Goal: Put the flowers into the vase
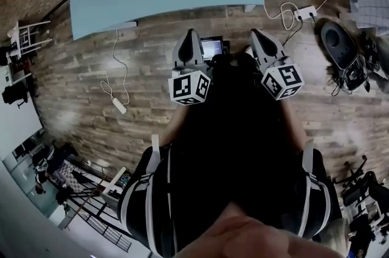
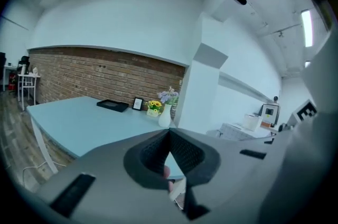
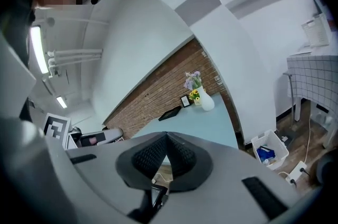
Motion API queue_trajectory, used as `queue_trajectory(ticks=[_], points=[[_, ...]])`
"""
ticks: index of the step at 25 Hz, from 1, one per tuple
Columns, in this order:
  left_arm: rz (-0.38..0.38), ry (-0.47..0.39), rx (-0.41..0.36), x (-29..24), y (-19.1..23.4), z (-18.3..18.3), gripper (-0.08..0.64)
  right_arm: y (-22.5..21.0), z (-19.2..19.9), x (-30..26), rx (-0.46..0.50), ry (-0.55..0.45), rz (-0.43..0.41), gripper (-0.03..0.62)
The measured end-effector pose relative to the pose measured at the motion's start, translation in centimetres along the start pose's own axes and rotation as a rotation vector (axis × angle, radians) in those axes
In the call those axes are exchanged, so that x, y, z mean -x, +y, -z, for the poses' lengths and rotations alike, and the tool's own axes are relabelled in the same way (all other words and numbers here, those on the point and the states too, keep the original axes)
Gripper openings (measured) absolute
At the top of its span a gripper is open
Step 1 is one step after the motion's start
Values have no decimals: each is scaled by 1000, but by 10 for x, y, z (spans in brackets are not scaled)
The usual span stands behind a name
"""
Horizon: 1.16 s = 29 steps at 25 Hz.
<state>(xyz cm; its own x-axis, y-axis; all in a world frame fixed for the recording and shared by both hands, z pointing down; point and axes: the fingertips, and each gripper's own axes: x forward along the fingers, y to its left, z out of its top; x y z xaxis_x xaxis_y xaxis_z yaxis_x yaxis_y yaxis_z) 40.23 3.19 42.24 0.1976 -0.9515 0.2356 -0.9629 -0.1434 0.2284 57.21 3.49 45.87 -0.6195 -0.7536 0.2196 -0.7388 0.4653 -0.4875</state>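
Ahead of the jaws of the left gripper (image 2: 169,132), well apart, lies the table (image 2: 79,122). At its far end, straight beyond the jaw tips, stands the vase (image 2: 165,117) with the flowers (image 2: 169,96) in it. Left of the vase, in order, stand a small flower pot (image 2: 154,107) just beside it, a picture frame (image 2: 138,104) and a tray (image 2: 112,105). The brick wall (image 2: 95,72) runs behind all four. Seen from the right gripper (image 3: 167,136), the vase stands ahead, above and right of the jaw tips. Right of those jaws, a basket (image 3: 269,150) sits on the floor (image 3: 311,138) past the table's end, with a power strip (image 3: 297,169) near it.
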Motion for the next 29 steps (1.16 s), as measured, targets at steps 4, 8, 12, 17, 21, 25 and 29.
queue_trajectory(ticks=[4, 8, 12, 17, 21, 25, 29], points=[[49, 6, -10, 27, -23, 4, 18, 30, 7, 24, -10, 1, -18, 18], [91, -11, -26, 42, -34, -2, 18, 53, 15, 35, 38, 14, -5, 18], [87, -10, 4, 56, -13, -3, 19, 67, 17, 34, 62, 19, 9, 18], [59, -16, 74, 77, 17, -2, 18, 75, 26, 41, 58, 27, 48, 18], [32, -49, 83, 80, 34, -7, 18, 77, 22, 38, 77, 26, 54, 18], [19, -66, 79, 77, 54, -7, 18, 80, 24, 29, 84, 0, 69, 18], [5, -40, 96, 81, 78, 3, 18, 90, 40, 15, 61, 13, 72, 18]])
